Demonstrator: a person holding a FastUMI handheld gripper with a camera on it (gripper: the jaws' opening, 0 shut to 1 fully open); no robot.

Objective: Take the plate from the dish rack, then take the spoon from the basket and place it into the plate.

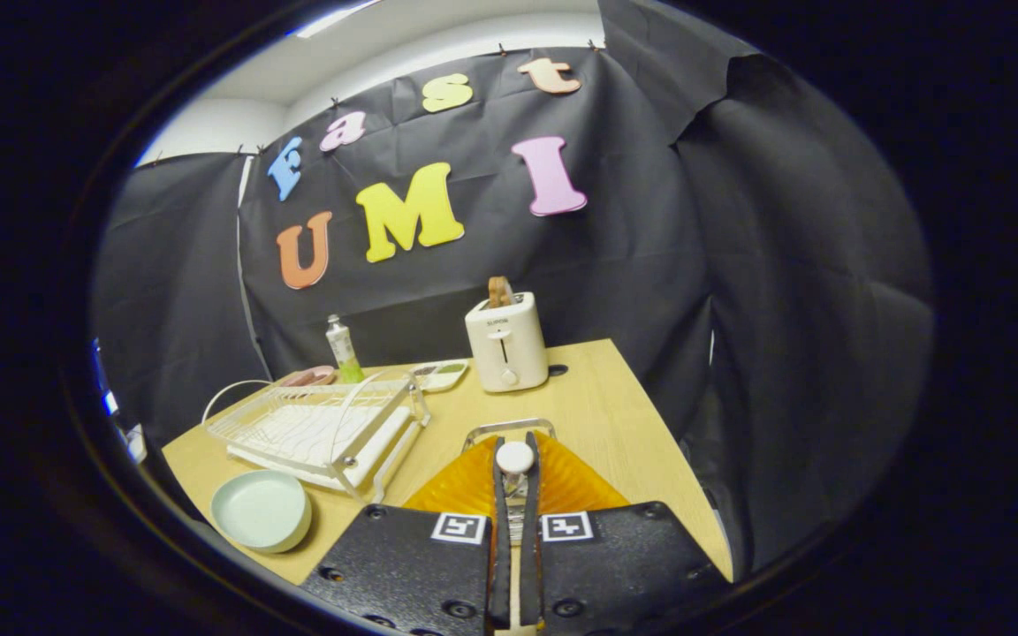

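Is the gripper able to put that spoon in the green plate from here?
Probably yes. The gripper looks shut on the spoon above the orange basket. The plate sits bare on the table beside the dish rack, with nothing between it and the fingers.

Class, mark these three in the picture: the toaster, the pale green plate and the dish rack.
toaster (505, 346): gripper view, front face.
pale green plate (262, 510): gripper view, inner base.
dish rack (315, 426): gripper view, wire bed.
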